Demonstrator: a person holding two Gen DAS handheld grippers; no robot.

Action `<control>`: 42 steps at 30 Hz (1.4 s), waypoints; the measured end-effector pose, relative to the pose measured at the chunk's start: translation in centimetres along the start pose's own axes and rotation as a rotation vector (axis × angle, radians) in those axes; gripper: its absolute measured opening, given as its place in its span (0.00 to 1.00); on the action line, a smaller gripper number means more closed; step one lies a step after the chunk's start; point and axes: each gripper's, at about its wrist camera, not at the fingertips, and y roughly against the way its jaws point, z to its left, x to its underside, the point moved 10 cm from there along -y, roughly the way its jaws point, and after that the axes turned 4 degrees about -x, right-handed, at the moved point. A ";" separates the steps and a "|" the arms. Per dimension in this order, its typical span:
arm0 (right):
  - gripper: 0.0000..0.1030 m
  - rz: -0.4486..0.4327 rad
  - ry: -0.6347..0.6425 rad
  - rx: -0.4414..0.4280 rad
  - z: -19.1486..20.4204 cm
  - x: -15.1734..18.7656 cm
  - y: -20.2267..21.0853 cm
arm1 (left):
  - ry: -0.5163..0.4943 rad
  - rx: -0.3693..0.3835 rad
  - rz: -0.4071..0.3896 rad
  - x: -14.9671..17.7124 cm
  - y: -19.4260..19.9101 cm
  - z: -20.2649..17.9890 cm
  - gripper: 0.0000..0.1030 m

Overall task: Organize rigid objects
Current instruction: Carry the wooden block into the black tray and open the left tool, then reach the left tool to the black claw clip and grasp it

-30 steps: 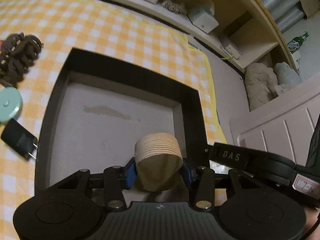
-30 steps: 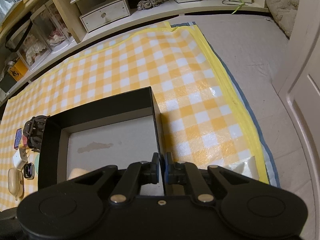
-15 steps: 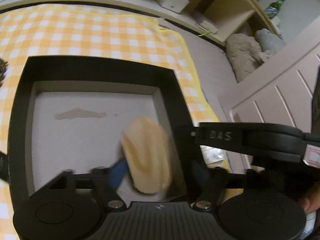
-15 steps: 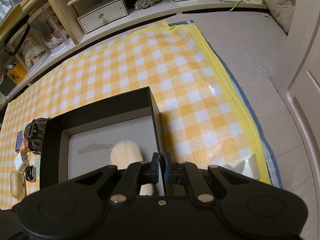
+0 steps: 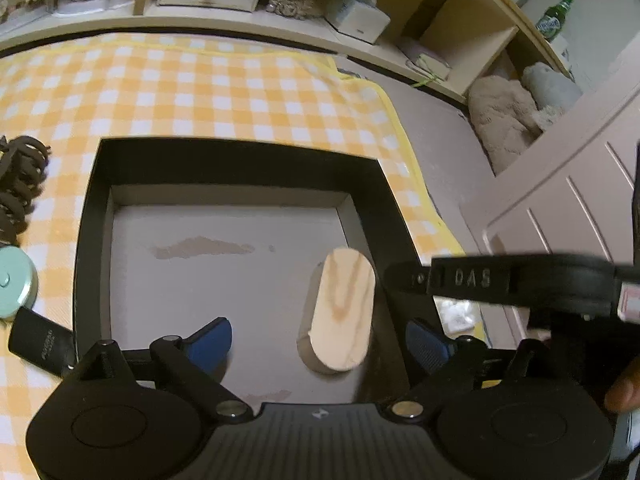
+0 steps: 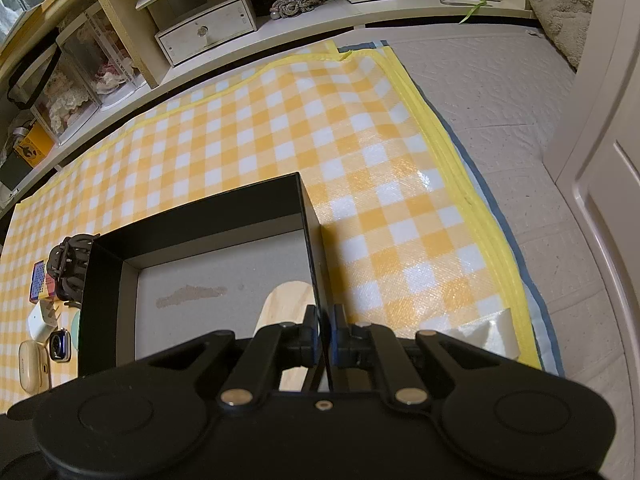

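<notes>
— Wooden oval block (image 5: 340,312): location?
— Inside the black box (image 5: 240,164), on its grey floor by the right wall, free of both blue pads.
— Left gripper (image 5: 320,346)?
— Jaws opening, spread wide either side of the block, touching nothing.
— Right gripper (image 6: 325,334)?
— Pinched onto the box's right wall.
— Box stands on?
— Yellow checked mat (image 6: 280,120). Hair claw (image 5: 18,184) and mint round case (image 5: 14,288) lie left of it.

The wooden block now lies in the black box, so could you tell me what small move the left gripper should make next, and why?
Probably lift the left gripper clear of the black box: its jaws are opening, the wooden block lies free between them, and the right gripper pinches the box's wall.
</notes>
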 end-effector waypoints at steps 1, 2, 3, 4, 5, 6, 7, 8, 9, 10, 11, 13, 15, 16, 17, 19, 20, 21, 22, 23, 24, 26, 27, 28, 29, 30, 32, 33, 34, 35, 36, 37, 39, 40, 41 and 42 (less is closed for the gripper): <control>0.07 -0.001 0.000 -0.001 0.0 0.1 0.0 | -0.003 0.000 0.000 0.2 0.1 0.1 0.90; 0.06 -0.001 0.000 -0.002 0.0 0.1 0.0 | -0.009 -0.003 -0.005 0.3 0.3 0.1 0.90; 0.06 -0.001 -0.001 -0.002 0.0 0.1 0.0 | -0.018 -0.008 -0.013 0.4 0.5 0.2 0.91; 0.07 -0.002 -0.001 -0.003 0.0 0.1 0.0 | -0.028 -0.016 -0.025 0.3 0.8 0.2 0.92; 0.07 -0.002 0.000 -0.002 0.0 0.1 0.0 | -0.040 -0.027 -0.040 0.3 1.2 0.2 0.92; 0.07 -0.002 0.000 -0.002 0.0 0.1 0.0 | -0.048 -0.038 -0.050 0.3 1.6 0.3 0.94; 0.07 -0.002 0.000 -0.002 0.0 0.1 0.0 | -0.057 -0.055 -0.060 0.2 2.1 0.4 0.99; 0.07 -0.002 0.001 -0.002 0.0 0.1 0.0 | -0.065 -0.069 -0.073 0.1 2.6 0.4 1.00; 0.06 -0.002 0.000 -0.002 0.0 0.1 0.0 | -0.076 -0.073 -0.086 0.0 3.2 0.4 1.00; 0.07 -0.002 0.000 -0.003 0.0 0.1 0.0 | -0.092 -0.073 -0.094 -0.1 3.7 0.3 1.00; 0.07 -0.002 0.000 -0.003 0.0 0.1 0.0 | -0.110 -0.072 -0.098 -0.1 4.2 0.3 1.00; 0.07 -0.002 0.000 -0.002 0.0 0.1 0.0 | -0.135 -0.085 -0.106 -0.3 5.3 0.3 1.00; 0.06 -0.002 0.002 -0.001 0.1 0.2 0.1 | -0.152 -0.106 -0.123 -0.5 6.4 0.6 1.00; 0.06 -0.002 0.004 0.000 0.1 0.2 0.1 | -0.163 -0.112 -0.134 -0.5 7.0 0.7 1.00; 0.06 -0.002 0.005 0.000 0.1 0.3 0.1 | -0.176 -0.116 -0.144 -0.6 7.6 0.7 1.00; 0.06 -0.001 0.005 0.000 0.1 0.3 0.2 | -0.206 -0.129 -0.154 -0.7 8.7 1.1 1.00; 0.06 -0.001 0.006 0.001 0.2 0.3 0.2 | -0.215 -0.137 -0.156 -0.7 9.2 1.4 1.00; 0.06 -0.001 0.006 0.001 0.1 0.3 0.1 | -0.217 -0.144 -0.162 -0.8 9.7 1.8 1.00; 0.06 0.000 0.008 0.002 0.1 0.3 0.2 | -0.215 -0.153 -0.169 -0.9 10.2 2.2 1.00; 0.06 0.000 0.009 0.003 0.1 0.3 0.2 | -0.212 -0.160 -0.176 -1.0 10.6 2.6 1.00; 0.06 0.001 0.009 0.003 0.1 0.3 0.2 | -0.209 -0.170 -0.183 -1.2 11.1 3.1 1.00; 0.06 0.002 0.010 0.005 0.1 0.4 0.2 | -0.208 -0.190 -0.191 -1.5 11.8 4.1 1.00; 0.06 0.001 0.010 0.004 0.1 0.3 0.2 | -0.215 -0.198 -0.194 -1.7 12.1 4.6 1.00; 0.06 0.002 0.011 0.005 0.1 0.4 0.2 | -0.218 -0.209 -0.192 -1.9 12.2 5.3 1.00; 0.06 0.002 0.011 0.005 0.1 0.4 0.2 | -0.217 -0.224 -0.190 -2.2 12.4 6.0 1.00; 0.06 0.001 0.010 0.004 0.1 0.4 0.2 | -0.214 -0.241 -0.191 -2.4 12.5 6.7 1.00; 0.06 0.001 0.010 0.004 0.1 0.4 0.2 | -0.212 -0.273 -0.200 -3.1 12.7 8.2 1.00; 0.06 0.001 0.010 0.004 0.1 0.4 0.2 | -0.212 -0.280 -0.207 -3.5 12.7 8.9 1.00; 0.06 0.001 0.011 0.005 0.1 0.4 0.2 | -0.212 -0.286 -0.216 -3.9 12.7 9.7 1.00; 0.06 0.001 0.011 0.005 0.1 0.4 0.1 | -0.209 -0.302 -0.223 -4.4 12.6 10.6 1.00; 0.06 0.001 0.012 0.006 0.0 0.4 0.2 | -0.204 -0.318 -0.227 -4.8 12.5 11.4 1.00; 0.06 0.002 0.013 0.007 0.1 0.4 0.2 | -0.196 -0.334 -0.232 -5.4 12.4 12.4 1.00; 0.06 0.003 0.013 0.008 0.0 0.5 0.2 | -0.176 -0.354 -0.241 -6.3 11.9 14.0 1.00; 0.06 0.003 0.013 0.008 0.0 0.5 0.2 | -0.162 -0.368 -0.245 -6.7 11.6 14.8 0.99; 0.06 0.003 0.012 0.008 0.0 0.5 0.2 | -0.149 -0.383 -0.244 -7.1 11.3 15.6 0.99; 0.06 0.004 0.012 0.009 0.0 0.5 0.2 | -0.141 -0.390 -0.241 -7.4 10.9 16.2 0.97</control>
